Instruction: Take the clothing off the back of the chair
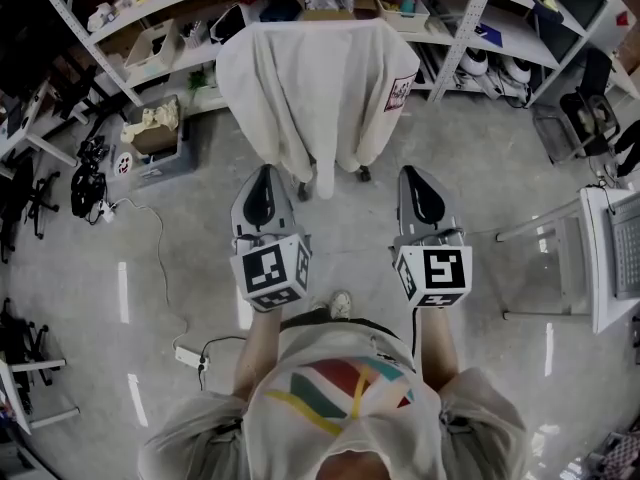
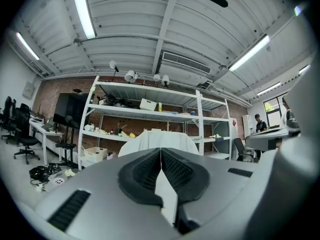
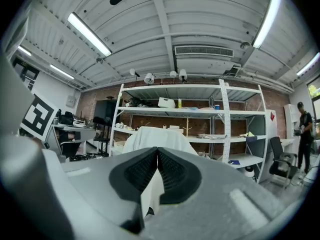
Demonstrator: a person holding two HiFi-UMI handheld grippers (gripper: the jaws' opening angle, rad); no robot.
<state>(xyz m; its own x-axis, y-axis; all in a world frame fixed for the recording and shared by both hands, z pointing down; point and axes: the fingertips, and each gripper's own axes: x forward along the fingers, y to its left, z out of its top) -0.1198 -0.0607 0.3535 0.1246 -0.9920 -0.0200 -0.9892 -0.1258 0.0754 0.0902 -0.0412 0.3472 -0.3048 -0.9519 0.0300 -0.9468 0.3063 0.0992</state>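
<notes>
Head view: in front of the metal shelving (image 1: 480, 8), a white garment (image 1: 315, 98) hangs draped over the chair (image 1: 363, 174) back, untouched. The left gripper (image 1: 266, 173) and right gripper (image 1: 413, 174), jaws pressed together and empty, stand short of it. The removal looks wholly undone.

Soft matt cloth clothing (image 1: 315, 93) drapes the chair; polished concrete floor (image 1: 200, 268) gleams glossy.

White shelving (image 1: 470, 18), brick wall (image 3: 280, 109), concrete floor (image 1: 180, 268).

Head view overhead, gripper views level (all sharing clothing (image 1: 312, 88))
</notes>
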